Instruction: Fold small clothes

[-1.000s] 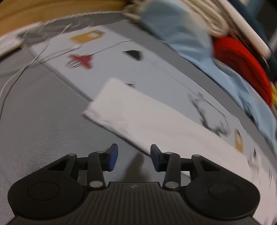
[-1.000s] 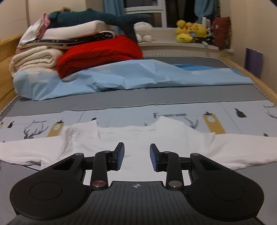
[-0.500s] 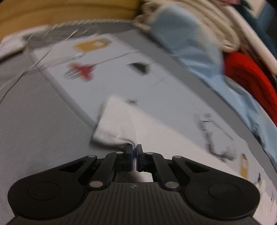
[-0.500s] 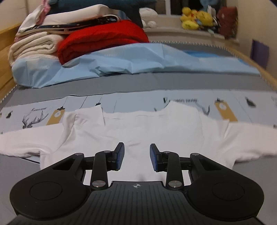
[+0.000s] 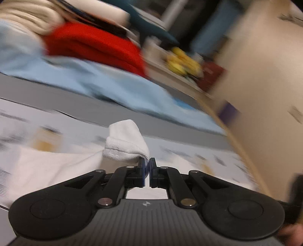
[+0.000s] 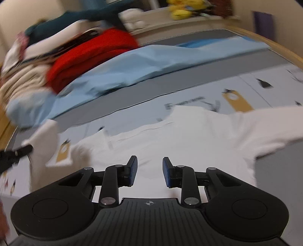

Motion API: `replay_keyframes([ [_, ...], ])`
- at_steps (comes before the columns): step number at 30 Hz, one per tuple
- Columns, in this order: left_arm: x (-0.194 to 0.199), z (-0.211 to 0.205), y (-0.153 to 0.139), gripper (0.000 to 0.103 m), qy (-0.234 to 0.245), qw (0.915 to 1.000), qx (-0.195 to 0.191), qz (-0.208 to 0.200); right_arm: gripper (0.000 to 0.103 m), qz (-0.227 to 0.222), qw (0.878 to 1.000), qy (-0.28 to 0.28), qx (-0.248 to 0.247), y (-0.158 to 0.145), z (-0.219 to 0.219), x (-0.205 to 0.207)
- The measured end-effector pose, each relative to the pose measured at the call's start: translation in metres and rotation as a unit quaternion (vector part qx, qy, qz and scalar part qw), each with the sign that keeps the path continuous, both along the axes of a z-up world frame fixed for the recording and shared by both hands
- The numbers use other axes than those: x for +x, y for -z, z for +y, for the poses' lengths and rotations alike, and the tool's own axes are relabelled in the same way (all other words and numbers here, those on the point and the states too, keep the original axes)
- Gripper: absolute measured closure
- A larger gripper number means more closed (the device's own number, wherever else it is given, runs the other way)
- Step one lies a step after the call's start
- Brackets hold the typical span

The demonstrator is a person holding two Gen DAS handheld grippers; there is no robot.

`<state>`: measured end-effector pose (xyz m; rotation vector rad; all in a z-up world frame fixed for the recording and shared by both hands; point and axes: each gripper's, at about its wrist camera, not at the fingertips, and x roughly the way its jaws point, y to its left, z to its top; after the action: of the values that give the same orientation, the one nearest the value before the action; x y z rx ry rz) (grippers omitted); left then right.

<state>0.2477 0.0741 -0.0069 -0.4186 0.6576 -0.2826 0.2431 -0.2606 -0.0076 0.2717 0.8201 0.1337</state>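
A small white long-sleeved shirt lies spread on the patterned bed sheet. My left gripper is shut on the cuff of the shirt's left sleeve and holds it lifted above the bed, the sleeve trailing down to the left. In the right wrist view the lifted sleeve stands up at the far left beside the left gripper's dark tip. My right gripper is open and empty, low over the shirt's body near its bottom hem.
A light blue sheet lies bunched across the bed behind the shirt. A red blanket and folded cream and white bedding are stacked at the back left. A wooden bed frame runs along the right. Yellow plush toys sit on the sill.
My left gripper closed on the sleeve cuff, then lifted it and swung right toward the shirt's middle. My right gripper stayed open and tilted, moving slightly forward over the shirt.
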Motion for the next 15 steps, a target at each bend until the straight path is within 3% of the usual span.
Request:
replay_keyframes([
  [2,0.000,-0.041,-0.006,0.088,0.039,0.9992,-0.003,0.000,0.072,0.003,0.999,0.032,0.008,0.001,-0.017,0.003],
  [5,-0.010,-0.056,-0.019,0.087,0.026,0.9996,-0.002,-0.007,0.072,0.009,0.998,0.057,0.028,0.003,-0.037,0.008],
  [8,-0.015,-0.040,-0.033,0.087,-0.018,0.9988,0.043,0.018,0.072,0.019,0.997,0.061,0.046,0.008,-0.047,0.012],
  [11,-0.022,-0.014,-0.042,0.087,-0.089,0.9923,0.073,0.047,0.071,0.045,0.996,0.039,0.061,0.025,-0.044,0.019],
  [13,-0.031,0.005,-0.041,0.087,-0.131,0.9882,0.068,0.040,0.070,0.077,0.994,0.018,0.080,0.039,-0.037,0.026],
  [15,-0.037,0.016,-0.029,0.087,-0.159,0.9817,0.092,0.048,0.070,0.098,0.993,0.012,0.070,0.055,-0.029,0.032],
])
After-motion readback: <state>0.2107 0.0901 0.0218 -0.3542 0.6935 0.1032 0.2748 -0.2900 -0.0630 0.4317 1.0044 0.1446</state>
